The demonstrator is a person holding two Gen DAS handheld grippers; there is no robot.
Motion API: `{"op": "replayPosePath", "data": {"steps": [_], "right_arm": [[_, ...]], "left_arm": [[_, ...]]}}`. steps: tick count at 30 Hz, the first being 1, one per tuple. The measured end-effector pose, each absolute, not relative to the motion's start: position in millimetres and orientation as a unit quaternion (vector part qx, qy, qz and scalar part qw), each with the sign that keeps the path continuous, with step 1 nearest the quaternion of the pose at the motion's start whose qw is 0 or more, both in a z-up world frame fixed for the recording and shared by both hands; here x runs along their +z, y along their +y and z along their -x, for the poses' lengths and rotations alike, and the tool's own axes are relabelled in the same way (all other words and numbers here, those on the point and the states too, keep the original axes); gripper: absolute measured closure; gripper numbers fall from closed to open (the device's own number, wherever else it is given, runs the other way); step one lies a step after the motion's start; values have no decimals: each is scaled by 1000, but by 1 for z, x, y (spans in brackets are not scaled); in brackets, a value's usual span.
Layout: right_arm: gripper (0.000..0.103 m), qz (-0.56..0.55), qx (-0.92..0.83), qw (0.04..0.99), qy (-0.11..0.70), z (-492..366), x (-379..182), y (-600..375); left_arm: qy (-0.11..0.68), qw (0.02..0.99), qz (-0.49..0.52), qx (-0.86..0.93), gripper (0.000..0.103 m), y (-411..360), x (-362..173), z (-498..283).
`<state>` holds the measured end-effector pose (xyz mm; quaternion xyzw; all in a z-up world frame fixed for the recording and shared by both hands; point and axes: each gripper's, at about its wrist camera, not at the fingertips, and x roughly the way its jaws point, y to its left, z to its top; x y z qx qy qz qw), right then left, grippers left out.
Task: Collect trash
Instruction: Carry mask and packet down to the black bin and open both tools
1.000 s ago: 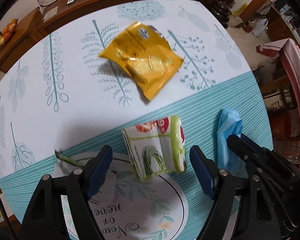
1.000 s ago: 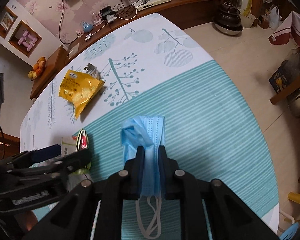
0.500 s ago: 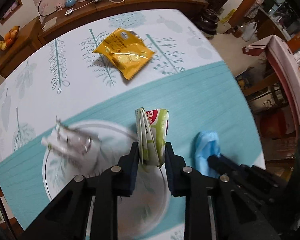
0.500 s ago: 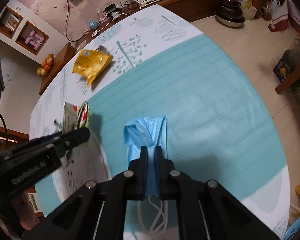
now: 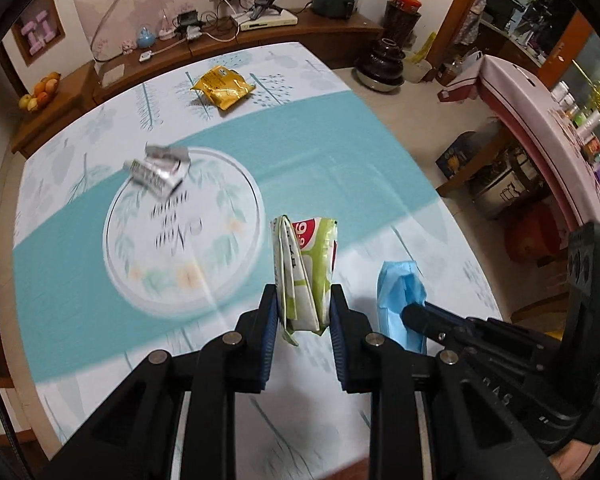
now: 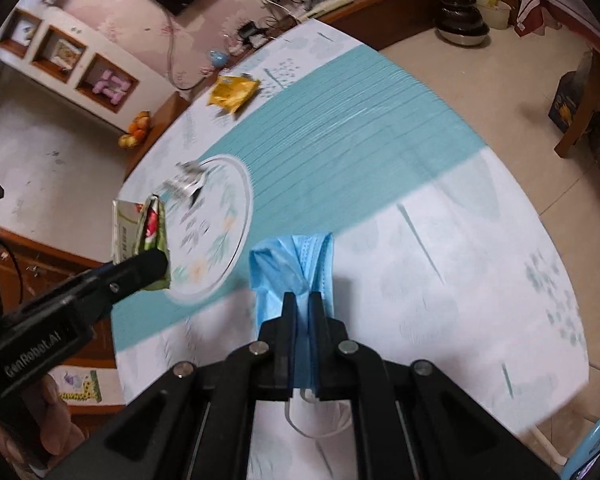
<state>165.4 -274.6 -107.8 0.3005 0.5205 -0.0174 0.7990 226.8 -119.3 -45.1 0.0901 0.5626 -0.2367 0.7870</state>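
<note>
My left gripper [image 5: 303,304] is shut on a green and white wrapper [image 5: 306,272] and holds it above the table; it also shows in the right wrist view [image 6: 142,232]. My right gripper [image 6: 302,300] is shut on a blue face mask [image 6: 292,264], lifted off the table, also seen in the left wrist view [image 5: 400,296]. A crumpled silver wrapper [image 5: 158,170] lies on the round printed circle [image 5: 236,276] of the tablecloth. A yellow snack bag [image 5: 223,87] lies at the far side of the table.
The table [image 5: 340,152] has a white and teal cloth. A wooden sideboard [image 5: 236,40] with cables and devices stands behind it. A dark pot [image 5: 384,66] stands on the floor to the right, near a pink-covered table [image 5: 540,120].
Both grippers have risen and pulled back from the table, carrying the wrapper and the mask. The table looks farther away and more of the room shows.
</note>
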Motion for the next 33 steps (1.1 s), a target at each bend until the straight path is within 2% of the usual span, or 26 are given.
{"op": "replayPosePath", "data": {"steps": [8, 17, 24, 33], "right_arm": [[98, -298, 34, 811, 502, -66, -80, -271], [98, -267, 64, 806, 524, 27, -75, -273], [98, -295, 65, 766, 568, 67, -116, -262], [98, -313, 29, 714, 625, 88, -208, -230]], "left_arm": [[547, 809, -79, -200, 80, -106, -29, -101], [577, 796, -84, -162, 80, -95, -47, -9], [596, 782, -95, -154, 80, -79, -78, 31], [613, 765, -88, -177, 79, -55, -182, 59]]}}
